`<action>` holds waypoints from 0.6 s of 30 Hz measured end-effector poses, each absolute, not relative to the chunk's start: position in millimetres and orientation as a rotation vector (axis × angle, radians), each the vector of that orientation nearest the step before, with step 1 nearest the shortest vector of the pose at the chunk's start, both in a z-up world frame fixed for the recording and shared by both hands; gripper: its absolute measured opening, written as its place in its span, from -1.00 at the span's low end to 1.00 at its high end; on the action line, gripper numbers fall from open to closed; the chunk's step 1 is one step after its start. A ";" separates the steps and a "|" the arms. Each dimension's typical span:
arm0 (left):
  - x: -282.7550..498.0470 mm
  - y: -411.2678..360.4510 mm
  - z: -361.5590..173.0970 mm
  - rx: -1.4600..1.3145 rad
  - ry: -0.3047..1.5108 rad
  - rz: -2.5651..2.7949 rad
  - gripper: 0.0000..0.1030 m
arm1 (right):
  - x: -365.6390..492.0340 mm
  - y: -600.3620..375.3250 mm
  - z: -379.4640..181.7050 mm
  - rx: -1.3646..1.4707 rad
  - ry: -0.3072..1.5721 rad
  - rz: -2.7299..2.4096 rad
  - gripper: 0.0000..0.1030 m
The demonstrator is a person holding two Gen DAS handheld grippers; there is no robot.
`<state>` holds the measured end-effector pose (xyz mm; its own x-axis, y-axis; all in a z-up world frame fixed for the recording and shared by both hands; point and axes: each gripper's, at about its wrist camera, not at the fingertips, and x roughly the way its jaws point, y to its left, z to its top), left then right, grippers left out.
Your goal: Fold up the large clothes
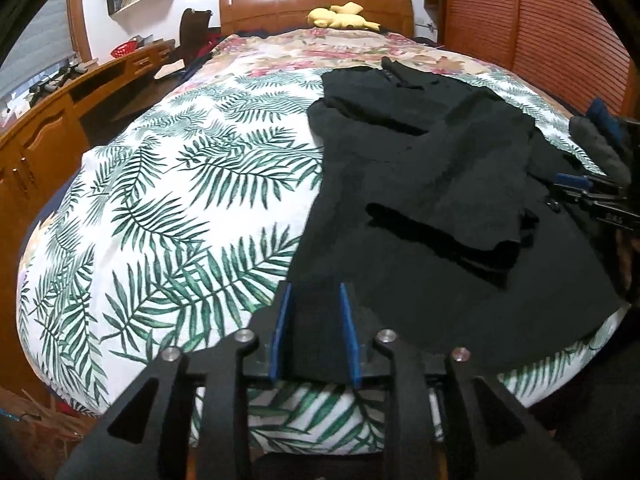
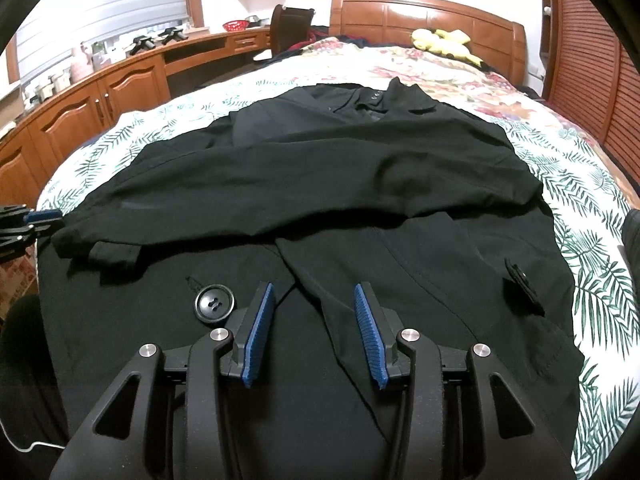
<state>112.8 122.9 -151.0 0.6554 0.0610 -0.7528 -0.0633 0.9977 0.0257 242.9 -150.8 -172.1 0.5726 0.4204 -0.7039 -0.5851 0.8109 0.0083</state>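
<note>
A large black coat (image 1: 420,140) lies spread on the bed, collar toward the headboard. In the right wrist view one sleeve (image 2: 280,184) of the coat (image 2: 420,280) is folded across the chest, with its cuff (image 2: 114,254) at the left and a big black button (image 2: 215,303) below it. My left gripper (image 1: 315,286) sits at the coat's near left hem corner. A flap of black cloth lies between its blue pads, which stand a little apart. My right gripper (image 2: 313,287) hovers open over the coat's front panel with nothing held. Each gripper shows at the edge of the other's view: the left gripper (image 2: 36,220) and the right gripper (image 1: 592,192).
The bed cover (image 1: 180,200) has a green leaf print, with floral bedding further back. A yellow plush toy (image 1: 340,16) lies by the wooden headboard (image 1: 316,0). A wooden desk and cabinets (image 2: 100,96) run along the left. Louvred wooden doors (image 1: 540,40) stand at the right.
</note>
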 end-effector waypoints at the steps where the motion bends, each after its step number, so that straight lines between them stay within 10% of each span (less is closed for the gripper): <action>1: 114.4 125.0 -152.2 -0.005 0.854 0.081 -0.38 | 243.0 -150.8 -172.0 -0.237 0.757 0.596 -0.17; 18: 114.0 141.6 -159.4 -0.057 0.851 0.060 -0.08 | 208.4 -209.0 -152.8 -0.204 0.779 0.509 -0.15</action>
<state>114.0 141.6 -159.4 0.6578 0.0303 -0.7525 -0.0756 0.9968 -0.0259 208.4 -209.0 -152.8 0.5988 0.3618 -0.7145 -0.5092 0.8606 0.0091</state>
